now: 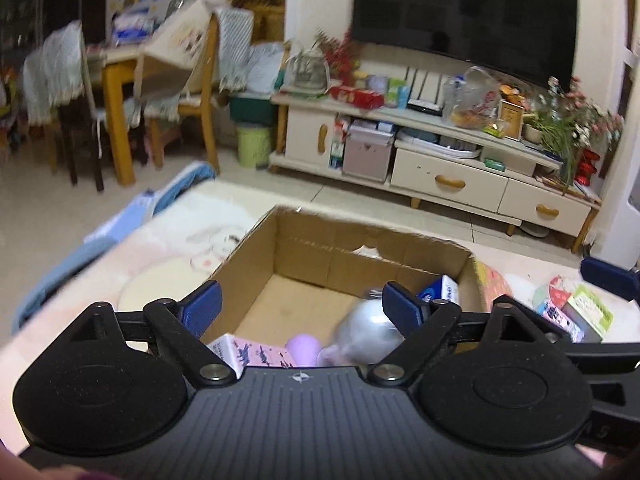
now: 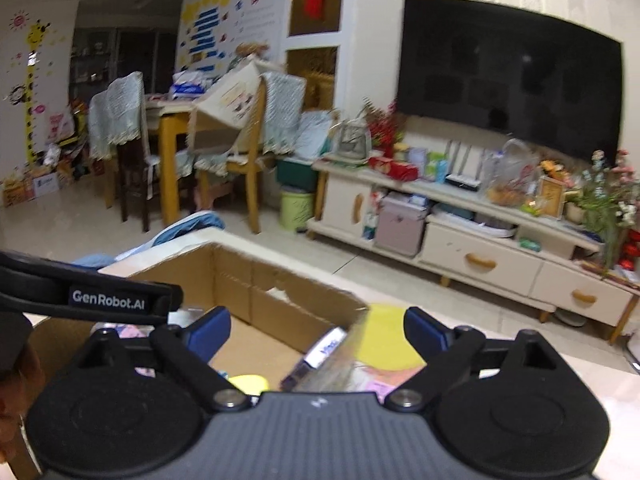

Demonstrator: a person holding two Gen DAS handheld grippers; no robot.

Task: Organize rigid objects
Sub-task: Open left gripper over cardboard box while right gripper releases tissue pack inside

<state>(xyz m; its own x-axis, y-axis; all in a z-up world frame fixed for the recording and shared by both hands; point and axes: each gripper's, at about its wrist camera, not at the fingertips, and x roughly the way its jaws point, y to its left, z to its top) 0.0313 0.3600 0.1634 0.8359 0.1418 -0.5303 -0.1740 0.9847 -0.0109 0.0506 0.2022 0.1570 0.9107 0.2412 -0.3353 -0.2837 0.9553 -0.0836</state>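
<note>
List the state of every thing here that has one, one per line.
Left tool: open, empty, above the box.
Right tool: open, nothing between the pads.
Cardboard box: open-topped, partly filled.
Clear bottle: lying in the box, blurred.
Pink carton: lying in the box.
TV: off.
Drawers: closed.

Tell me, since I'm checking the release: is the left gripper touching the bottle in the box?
Cannot tell. In the left wrist view the open left gripper frames the blurred bottle, whose edge overlaps the right finger without showing contact or gap.
</note>
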